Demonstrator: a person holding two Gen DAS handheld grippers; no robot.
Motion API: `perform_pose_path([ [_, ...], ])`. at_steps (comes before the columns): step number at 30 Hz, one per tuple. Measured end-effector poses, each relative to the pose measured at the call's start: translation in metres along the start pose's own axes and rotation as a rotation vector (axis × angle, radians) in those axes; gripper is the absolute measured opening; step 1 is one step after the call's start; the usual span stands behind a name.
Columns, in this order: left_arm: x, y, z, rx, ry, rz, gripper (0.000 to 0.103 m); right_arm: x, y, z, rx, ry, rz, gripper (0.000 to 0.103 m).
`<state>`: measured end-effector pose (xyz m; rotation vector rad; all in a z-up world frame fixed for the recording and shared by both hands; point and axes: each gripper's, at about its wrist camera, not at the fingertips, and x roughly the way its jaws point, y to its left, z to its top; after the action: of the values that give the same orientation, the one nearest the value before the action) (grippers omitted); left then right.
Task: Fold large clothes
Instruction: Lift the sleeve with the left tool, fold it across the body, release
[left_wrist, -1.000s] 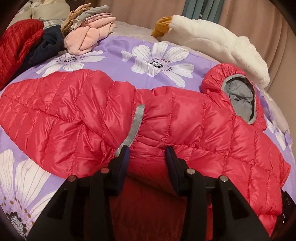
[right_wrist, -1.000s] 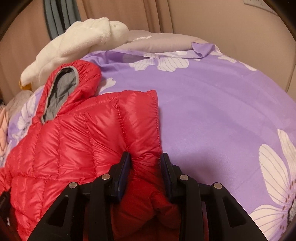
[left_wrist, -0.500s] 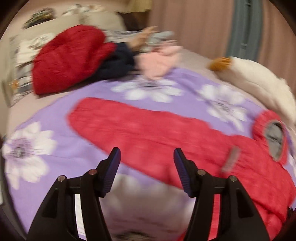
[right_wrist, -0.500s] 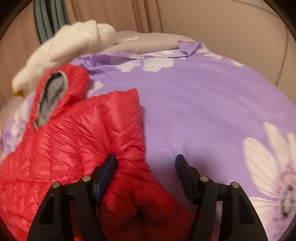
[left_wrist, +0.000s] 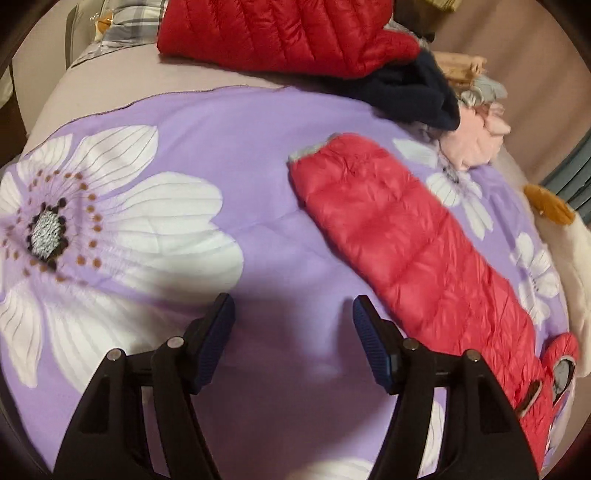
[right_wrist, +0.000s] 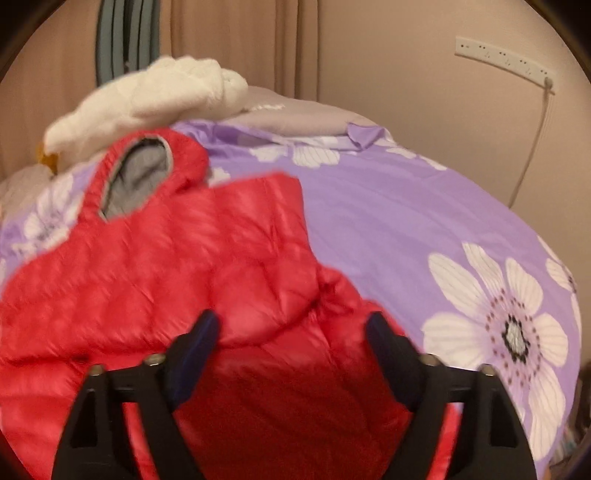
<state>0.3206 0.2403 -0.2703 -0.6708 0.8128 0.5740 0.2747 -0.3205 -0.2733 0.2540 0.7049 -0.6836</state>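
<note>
Both tools opening, nothing pinched: left tool (left_wrist: 293, 321) over bare bed (left_wrist: 258, 184) beside red jacket's (right_wrist: 166, 280) sleeve (left_wrist: 399, 236), right tool (right_wrist: 291, 339) above body; next grab cuff edge, fold sleeve inward w/o dragging.

We see our left gripper (left_wrist: 293, 321) opening over the bare purple flowered bedspread (left_wrist: 229, 177), nothing between its jaws, the red puffer jacket's sleeve (left_wrist: 402, 236) lying just beside its right finger.
</note>
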Motion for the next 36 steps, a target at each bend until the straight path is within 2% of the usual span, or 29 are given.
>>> perform_pose_path([
  [3,0.003,-0.003,0.003,-0.022,0.012,-0.063,0.086,0.027,-0.004,-0.003,0.029,0.102,0.016,0.1],
  [4,0.006,-0.005,0.005,-0.037,0.023,-0.099,0.093,0.028,-0.006,-0.002,0.043,0.105,0.025,0.101],
  [5,0.009,-0.005,0.006,-0.049,0.035,-0.129,0.097,0.029,-0.007,-0.001,0.049,0.103,0.031,0.101],
  [8,0.017,-0.013,0.015,-0.057,0.063,-0.193,0.096,0.03,-0.009,-0.001,0.049,0.098,0.034,0.101],
  [12,0.031,-0.01,0.017,-0.21,0.163,-0.513,0.088,0.028,-0.006,-0.001,0.043,0.095,0.025,0.102],
  [13,0.037,-0.012,0.017,-0.231,0.185,-0.546,0.085,0.027,-0.006,-0.002,0.045,0.096,0.027,0.102],
  [14,0.044,-0.015,0.018,-0.24,0.194,-0.516,0.072,0.027,-0.005,-0.002,0.046,0.097,0.028,0.102],
  [17,0.048,-0.027,0.02,-0.25,0.171,-0.439,0.048,0.027,-0.006,-0.002,0.047,0.097,0.029,0.102],
  [20,0.051,-0.044,0.02,-0.208,0.154,-0.335,0.024,0.027,-0.006,-0.003,0.05,0.099,0.033,0.102],
  [23,0.042,-0.064,0.017,-0.103,0.069,-0.213,0.016,0.028,-0.007,-0.003,0.05,0.098,0.031,0.102],
  [26,0.03,-0.092,0.009,0.021,-0.044,-0.051,0.012,0.027,-0.007,-0.003,0.052,0.099,0.033,0.102],
  [27,0.023,-0.101,0.005,0.061,-0.092,-0.022,0.012,0.027,-0.007,-0.003,0.055,0.1,0.037,0.102],
  [30,0.001,-0.121,-0.004,0.168,-0.191,0.002,0.011,0.03,-0.009,-0.004,0.064,0.101,0.049,0.102],
  [36,-0.043,-0.158,-0.02,0.281,-0.27,-0.056,0.011,0.031,-0.01,-0.003,0.077,0.101,0.067,0.102],
])
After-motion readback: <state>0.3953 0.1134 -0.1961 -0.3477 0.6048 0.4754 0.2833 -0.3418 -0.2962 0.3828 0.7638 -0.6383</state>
